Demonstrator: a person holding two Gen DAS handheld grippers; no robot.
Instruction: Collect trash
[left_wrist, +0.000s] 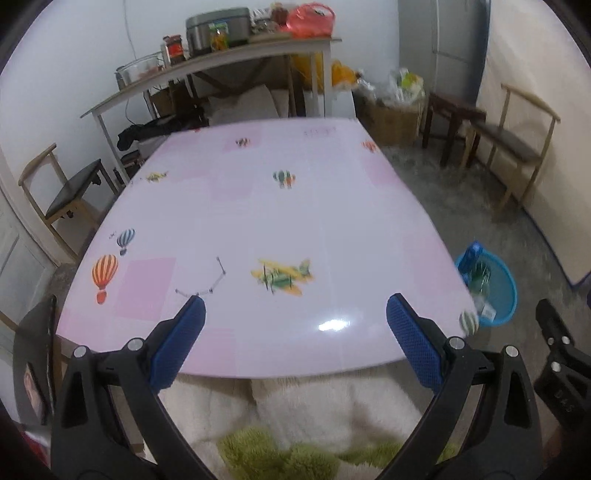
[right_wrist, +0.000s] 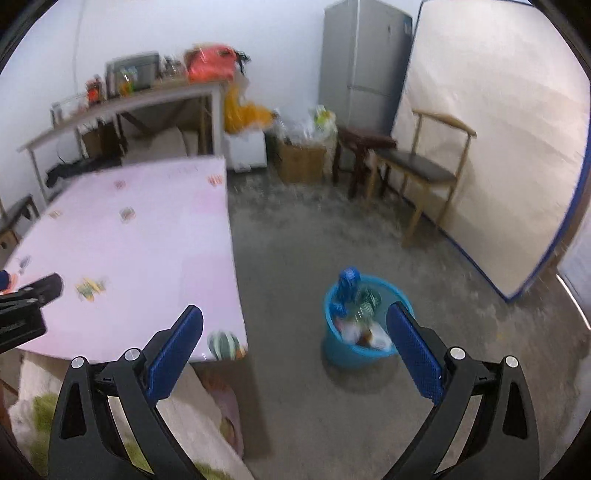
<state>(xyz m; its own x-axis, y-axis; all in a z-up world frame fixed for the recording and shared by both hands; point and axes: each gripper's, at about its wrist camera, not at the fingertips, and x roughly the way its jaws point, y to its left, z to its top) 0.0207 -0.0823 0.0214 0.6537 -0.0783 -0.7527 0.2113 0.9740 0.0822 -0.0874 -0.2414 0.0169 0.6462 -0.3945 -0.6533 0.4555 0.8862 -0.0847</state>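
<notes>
A blue bin (right_wrist: 347, 350) stands on the floor to the right of the table, with trash inside: a blue packet, a green bottle and white wrappers. It also shows in the left wrist view (left_wrist: 498, 291) past the table's right edge. My left gripper (left_wrist: 295, 317) is open and empty above the near edge of the pink table (left_wrist: 280, 221). My right gripper (right_wrist: 295, 325) is open and empty, held above the floor between the table corner (right_wrist: 225, 343) and the bin. No trash shows on the table top.
A wooden chair (right_wrist: 424, 173) and a dark stool (right_wrist: 364, 147) stand by the right wall, near a fridge (right_wrist: 365, 62). A cluttered shelf table (left_wrist: 221, 62) is behind. Another chair (left_wrist: 70, 192) is at the left. A cardboard box (right_wrist: 301, 160) sits on the floor.
</notes>
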